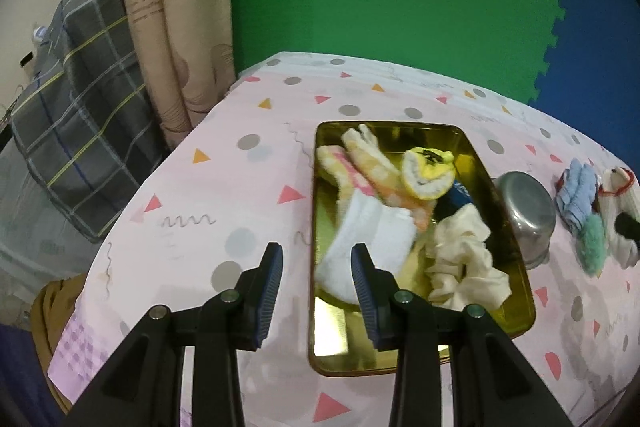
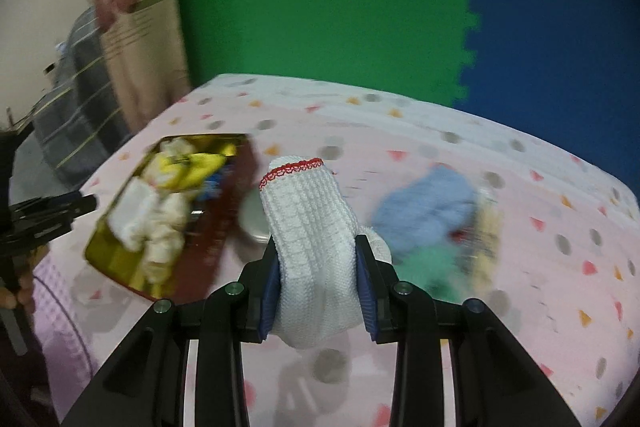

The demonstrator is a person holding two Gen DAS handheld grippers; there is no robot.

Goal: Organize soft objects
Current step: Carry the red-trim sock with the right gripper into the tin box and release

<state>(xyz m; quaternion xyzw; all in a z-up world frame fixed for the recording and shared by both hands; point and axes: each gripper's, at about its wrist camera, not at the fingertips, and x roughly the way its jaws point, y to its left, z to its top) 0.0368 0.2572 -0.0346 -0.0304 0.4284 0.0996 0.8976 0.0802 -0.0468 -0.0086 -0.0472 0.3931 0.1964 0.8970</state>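
My right gripper (image 2: 316,247) is shut on a white knit sock with a red-trimmed cuff (image 2: 308,219), held above the table with the cuff pointing away. A gold metal tray (image 1: 518,259) holds a white sock (image 1: 360,227), an orange checked sock (image 1: 360,163), a rolled yellow sock (image 1: 428,175) and a cream cloth (image 1: 464,259). My left gripper (image 1: 318,255) hovers open over the tray's left rim with nothing between its fingers. In the right wrist view the tray (image 2: 100,251) lies to the left, with the left gripper (image 2: 52,215) beside it.
A steel bowl (image 1: 524,215) lies tipped against the tray's right side. A light blue cloth (image 2: 428,211) and a green fluffy piece (image 2: 428,259) lie on the pink patterned tablecloth (image 1: 240,187). Green and blue foam mats form the wall behind. A curtain and a plaid bundle stand off the table's left edge.
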